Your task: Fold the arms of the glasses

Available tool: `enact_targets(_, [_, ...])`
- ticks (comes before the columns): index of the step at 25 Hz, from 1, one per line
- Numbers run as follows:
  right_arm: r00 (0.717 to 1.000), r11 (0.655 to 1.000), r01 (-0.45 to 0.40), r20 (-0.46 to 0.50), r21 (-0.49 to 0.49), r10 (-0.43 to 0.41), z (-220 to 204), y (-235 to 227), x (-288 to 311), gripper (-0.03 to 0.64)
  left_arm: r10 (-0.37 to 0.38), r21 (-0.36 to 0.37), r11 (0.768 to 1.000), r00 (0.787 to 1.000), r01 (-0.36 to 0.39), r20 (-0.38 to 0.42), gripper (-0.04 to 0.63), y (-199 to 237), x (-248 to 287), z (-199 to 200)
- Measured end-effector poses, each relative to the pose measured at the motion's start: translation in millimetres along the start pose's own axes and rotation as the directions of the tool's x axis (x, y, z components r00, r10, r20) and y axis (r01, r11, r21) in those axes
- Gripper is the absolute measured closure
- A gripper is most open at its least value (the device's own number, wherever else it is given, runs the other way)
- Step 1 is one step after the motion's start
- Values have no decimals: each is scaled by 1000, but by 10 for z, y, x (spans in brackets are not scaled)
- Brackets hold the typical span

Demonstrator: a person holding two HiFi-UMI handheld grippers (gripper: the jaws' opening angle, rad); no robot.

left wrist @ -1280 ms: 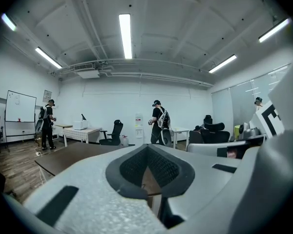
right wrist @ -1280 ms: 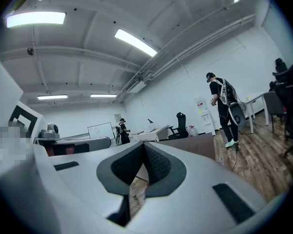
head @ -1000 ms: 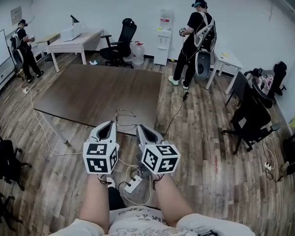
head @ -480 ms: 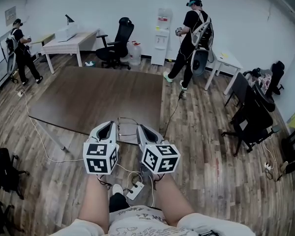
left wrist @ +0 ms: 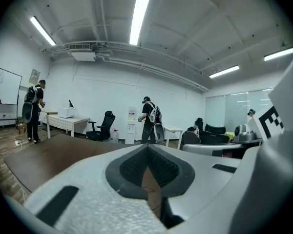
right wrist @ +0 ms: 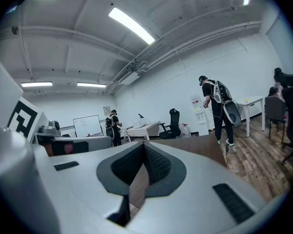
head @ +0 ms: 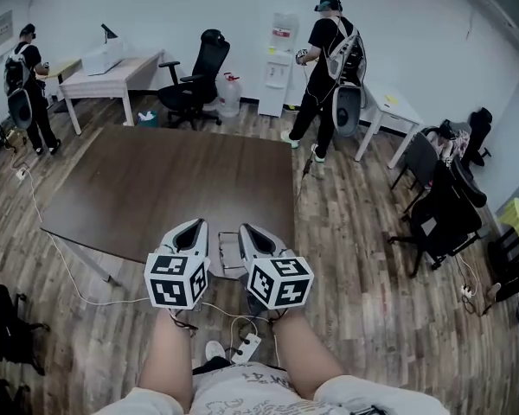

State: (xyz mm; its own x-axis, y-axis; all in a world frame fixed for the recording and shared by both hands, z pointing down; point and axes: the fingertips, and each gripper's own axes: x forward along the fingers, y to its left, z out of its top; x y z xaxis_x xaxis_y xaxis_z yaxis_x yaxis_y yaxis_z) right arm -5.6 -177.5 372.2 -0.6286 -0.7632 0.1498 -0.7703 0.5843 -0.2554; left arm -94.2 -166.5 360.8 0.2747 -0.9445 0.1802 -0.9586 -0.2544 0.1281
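Note:
The glasses (head: 228, 254), a thin wire frame, lie near the front edge of the dark brown table (head: 164, 180). In the head view they sit between my two grippers. My left gripper (head: 195, 226) (left wrist: 147, 146) is just left of them, held nearly level, its jaws shut with nothing between them. Just right of the glasses, my right gripper (head: 246, 229) (right wrist: 144, 145) is shut too, and nothing is in its jaws. Neither gripper view shows the glasses; both look out over the tabletop.
A power strip (head: 245, 348) and cables lie on the wood floor below my arms. One person (head: 323, 67) stands beyond the table's far right corner, another (head: 23, 85) at far left. Black office chairs (head: 441, 210) stand to the right, white desks (head: 108, 72) along the back wall.
Both grippers and my viewpoint have moved forward to the table. Its front edge and the glasses, earlier ahead of the jaws, now lie between the two grippers. Both stay shut.

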Motion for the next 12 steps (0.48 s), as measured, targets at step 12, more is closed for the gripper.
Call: enact_targets(12, [989,988,150,8,-24,-150,99,-87,854,604,-101,-10,995,993,100,-57,581,770,679,-15])
